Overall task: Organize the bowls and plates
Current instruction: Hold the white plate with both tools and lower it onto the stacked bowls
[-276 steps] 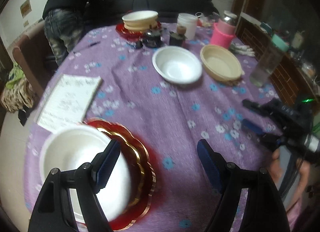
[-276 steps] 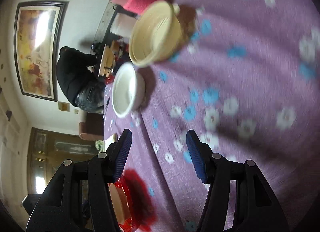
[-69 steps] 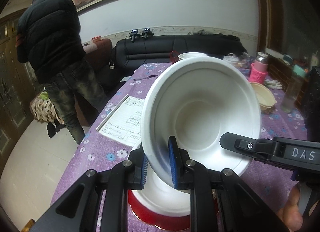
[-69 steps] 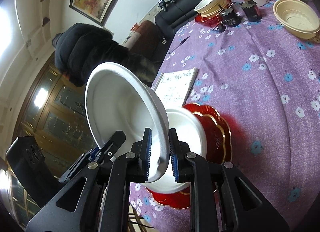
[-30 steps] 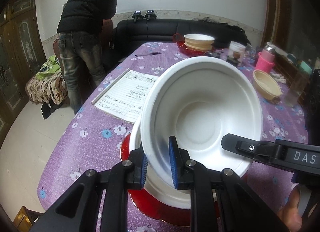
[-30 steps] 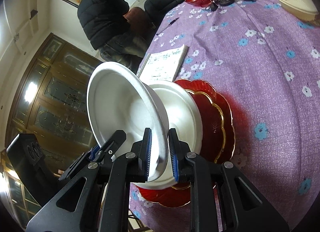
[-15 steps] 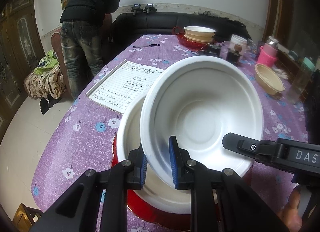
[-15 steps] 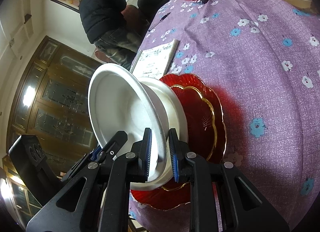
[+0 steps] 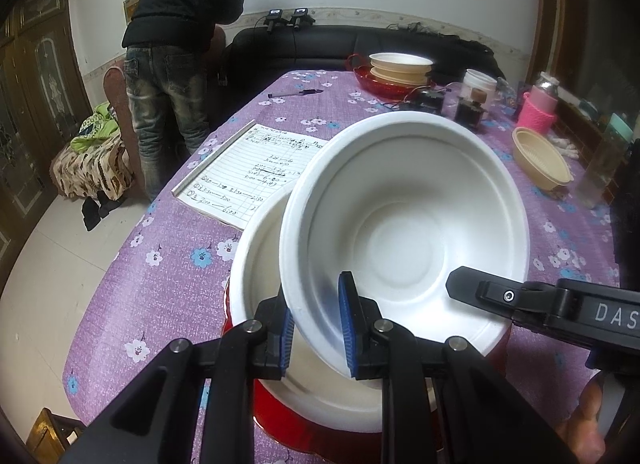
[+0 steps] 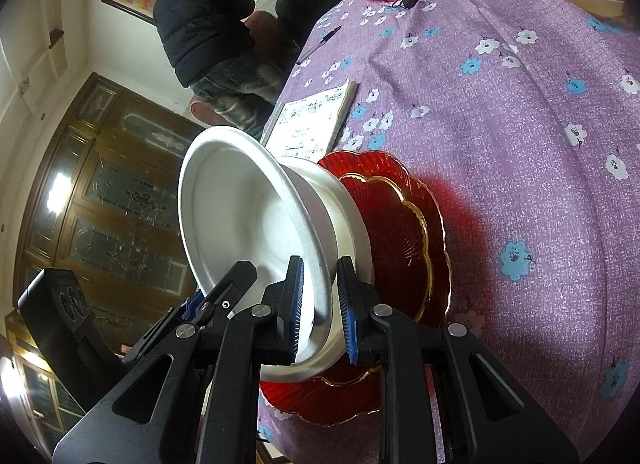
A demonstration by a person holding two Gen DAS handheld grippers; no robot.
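Note:
A white foam bowl (image 9: 404, 232) hangs tilted over a second white bowl (image 9: 260, 264) that rests on a red, gold-edged plate (image 10: 400, 223). My left gripper (image 9: 316, 328) is shut on the upper bowl's near rim. My right gripper (image 10: 320, 304) is shut on the rim of that bowl (image 10: 240, 215) at its right side. In the right wrist view the held bowl's underside dips into the lower bowl (image 10: 348, 215). One right finger (image 9: 500, 296) shows in the left wrist view.
On the purple flowered cloth lie a notebook (image 9: 256, 167) and a pen (image 9: 296, 93). Farther off are a beige bowl (image 9: 540, 163), stacked bowls on a red plate (image 9: 400, 63), a pink cup (image 9: 538, 111) and a bottle (image 9: 600, 171). A person (image 9: 180, 43) stands beyond the left edge.
The held bowl has sunk a little, and its base now sits inside the lower bowl. Both grippers keep the same hold on its rim.

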